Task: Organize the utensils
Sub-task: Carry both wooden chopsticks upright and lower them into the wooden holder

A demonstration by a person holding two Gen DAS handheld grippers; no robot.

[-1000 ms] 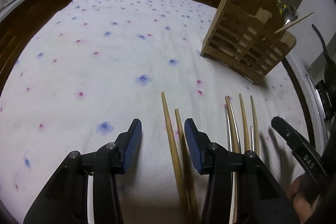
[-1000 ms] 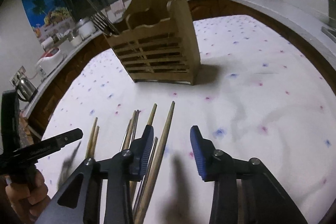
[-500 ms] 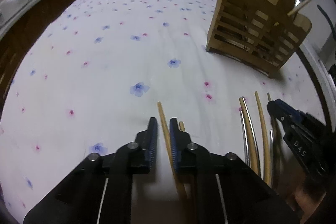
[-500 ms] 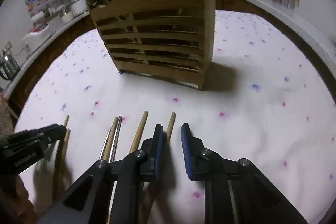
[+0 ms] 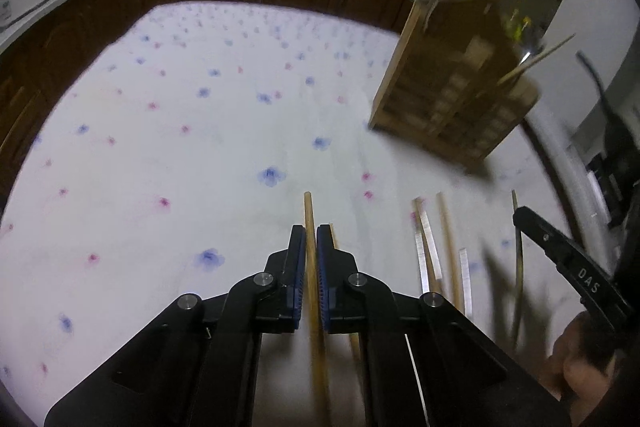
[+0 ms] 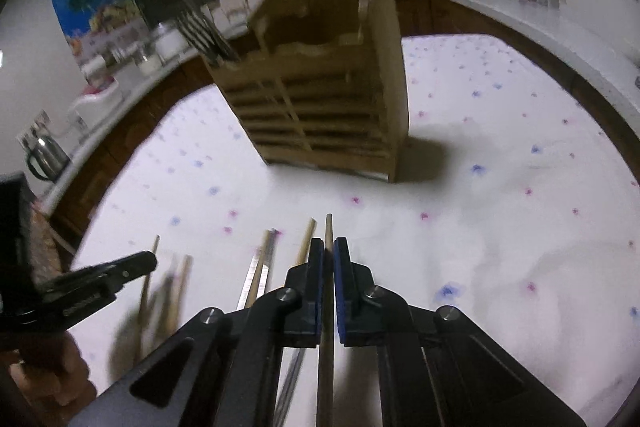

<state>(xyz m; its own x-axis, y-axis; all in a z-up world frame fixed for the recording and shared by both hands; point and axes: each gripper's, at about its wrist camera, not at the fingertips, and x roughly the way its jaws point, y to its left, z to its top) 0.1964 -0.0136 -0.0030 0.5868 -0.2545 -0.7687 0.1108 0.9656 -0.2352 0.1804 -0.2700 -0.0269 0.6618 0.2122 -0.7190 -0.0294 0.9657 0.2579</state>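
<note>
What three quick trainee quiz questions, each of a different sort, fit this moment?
1. True or false: the left gripper is shut on a wooden chopstick.
2. What does the right gripper hold? A) a fork B) a wooden chopstick C) nothing
3. Fill in: the wooden utensil holder stands on the ____ tablecloth.

Key: 1 true; 2 B; 3 floral.

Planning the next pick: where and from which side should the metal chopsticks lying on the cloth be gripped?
Probably grip the metal chopsticks mid-shaft from above, pads either side across the width. They lie flat on the tablecloth beside a wooden chopstick, so a sideways approach looks blocked.
</note>
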